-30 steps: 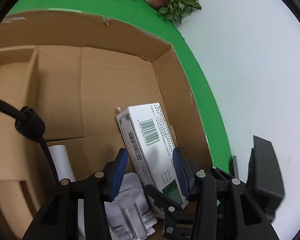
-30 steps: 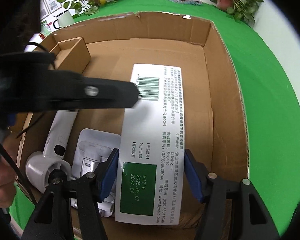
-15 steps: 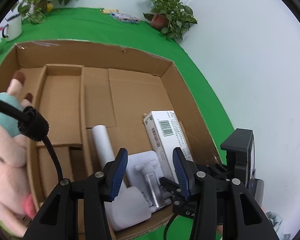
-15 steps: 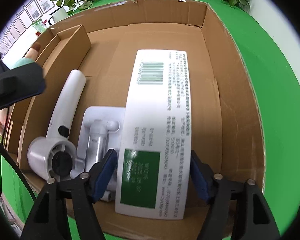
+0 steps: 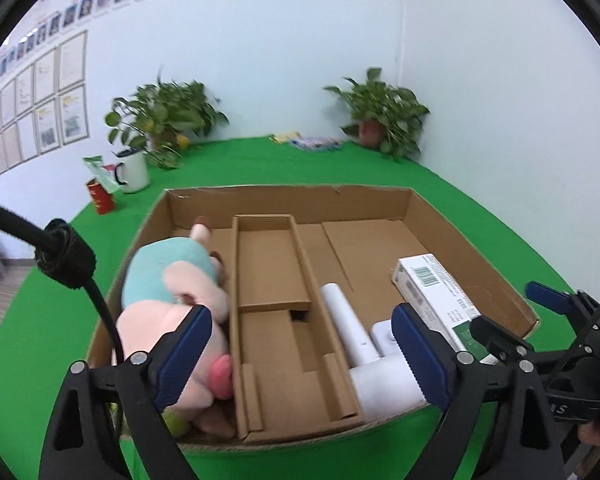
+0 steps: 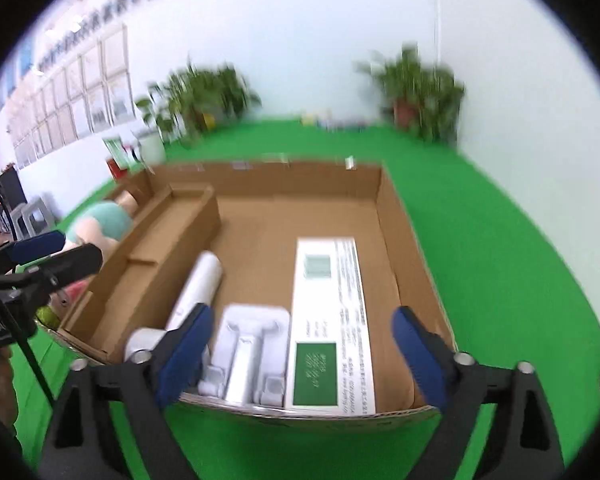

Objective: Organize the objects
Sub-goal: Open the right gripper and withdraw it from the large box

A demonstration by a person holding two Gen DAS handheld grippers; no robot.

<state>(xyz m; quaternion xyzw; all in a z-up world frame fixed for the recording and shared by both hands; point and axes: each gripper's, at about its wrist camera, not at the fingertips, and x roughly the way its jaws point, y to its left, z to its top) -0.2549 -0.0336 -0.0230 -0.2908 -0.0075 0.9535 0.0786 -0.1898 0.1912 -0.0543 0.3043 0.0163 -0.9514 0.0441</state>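
An open cardboard box sits on the green table. In its right section lie a white carton with a green patch, a white hair dryer and a white plastic tray. A pink and teal plush toy lies in the left section. My left gripper is open and empty, held above the box's near edge. My right gripper is open and empty, held back over the near edge; it also shows in the left wrist view.
Cardboard dividers split the box; the middle section holds nothing. Two potted plants, a white mug, a red can and some packets stand at the table's far side. A black cable hangs at left.
Both grippers have pulled back and up out of the box. The right gripper has let go of the white carton, which now lies flat in the box. Both sets of jaws opened wider.
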